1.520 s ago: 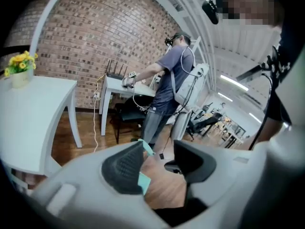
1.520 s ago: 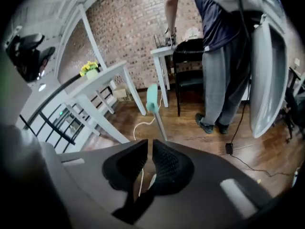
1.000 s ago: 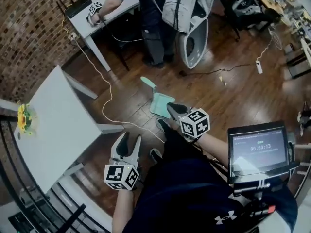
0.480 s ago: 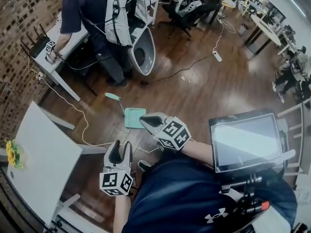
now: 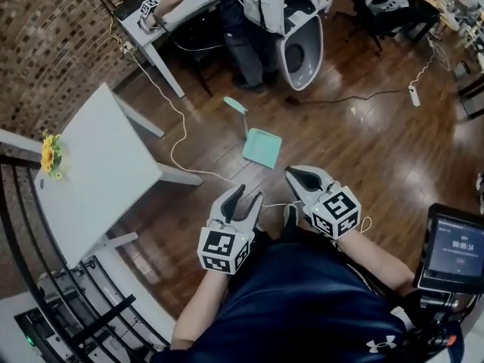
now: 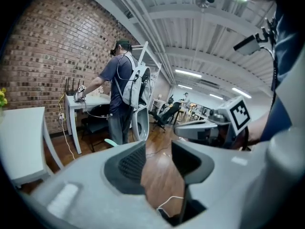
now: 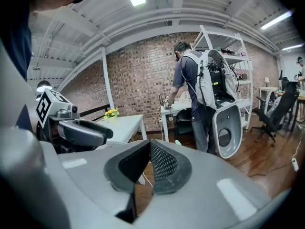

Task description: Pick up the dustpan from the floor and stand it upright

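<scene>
A mint-green dustpan (image 5: 262, 147) lies on the wooden floor, its handle (image 5: 235, 105) pointing away towards the far desk. Both grippers hover short of it, above my lap. My left gripper (image 5: 247, 197) is open with nothing between its jaws (image 6: 157, 163); only floor and a white cable show through the gap. My right gripper (image 5: 293, 174) is shut and holds nothing (image 7: 149, 151); its tip is nearest the pan's near edge, not touching it. The tip of the handle (image 6: 111, 142) peeks over the left gripper's body.
A white table (image 5: 98, 165) stands at the left, with a white cable (image 5: 175, 146) trailing across the floor beside it. A person (image 5: 246, 21) stands at the far desk next to a white pod chair (image 5: 302, 51). A power strip (image 5: 414, 94) lies at the right.
The head view has swung about. Both grippers have risen and shifted across in front of me. The dustpan lies where it was on the floor.
</scene>
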Available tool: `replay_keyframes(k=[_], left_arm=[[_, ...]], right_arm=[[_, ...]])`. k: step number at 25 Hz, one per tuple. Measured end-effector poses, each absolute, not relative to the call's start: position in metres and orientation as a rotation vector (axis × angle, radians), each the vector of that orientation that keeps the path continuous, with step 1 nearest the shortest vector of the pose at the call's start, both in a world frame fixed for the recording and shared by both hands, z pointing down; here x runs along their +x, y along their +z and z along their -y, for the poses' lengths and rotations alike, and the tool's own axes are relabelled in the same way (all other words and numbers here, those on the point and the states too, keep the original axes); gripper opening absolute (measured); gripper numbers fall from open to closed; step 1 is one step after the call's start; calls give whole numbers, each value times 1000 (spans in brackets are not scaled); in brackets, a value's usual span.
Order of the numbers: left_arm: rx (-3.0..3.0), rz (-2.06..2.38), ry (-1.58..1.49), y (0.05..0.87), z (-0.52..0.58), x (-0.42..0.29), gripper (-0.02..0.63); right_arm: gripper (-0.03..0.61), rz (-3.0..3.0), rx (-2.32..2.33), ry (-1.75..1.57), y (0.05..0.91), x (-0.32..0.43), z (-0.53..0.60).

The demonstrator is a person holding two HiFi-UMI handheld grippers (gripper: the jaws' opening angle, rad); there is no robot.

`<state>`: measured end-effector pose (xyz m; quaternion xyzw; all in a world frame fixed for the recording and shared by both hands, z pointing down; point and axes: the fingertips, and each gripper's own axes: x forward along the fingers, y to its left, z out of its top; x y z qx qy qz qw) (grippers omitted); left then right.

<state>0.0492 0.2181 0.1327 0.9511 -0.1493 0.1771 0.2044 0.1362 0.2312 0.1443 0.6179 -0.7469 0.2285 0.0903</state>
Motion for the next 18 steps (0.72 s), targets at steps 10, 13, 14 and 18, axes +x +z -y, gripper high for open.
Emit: replay_keyframes(k=[10,13,14,18], left_arm=[[2636,461,577,142,-215,83,172],[2635,464,574,142,-217,89,172],[2634,466,574,142,-217,89,172],[2632,482,571,142,-217,91,172]], right_arm=[[11,2277,1797,706,159,166,-234],[11,2283,1795,716,161,170,-235],[11,2284,1794,714,161,170,-235],[11,2289,1788,702,162,174,-234]])
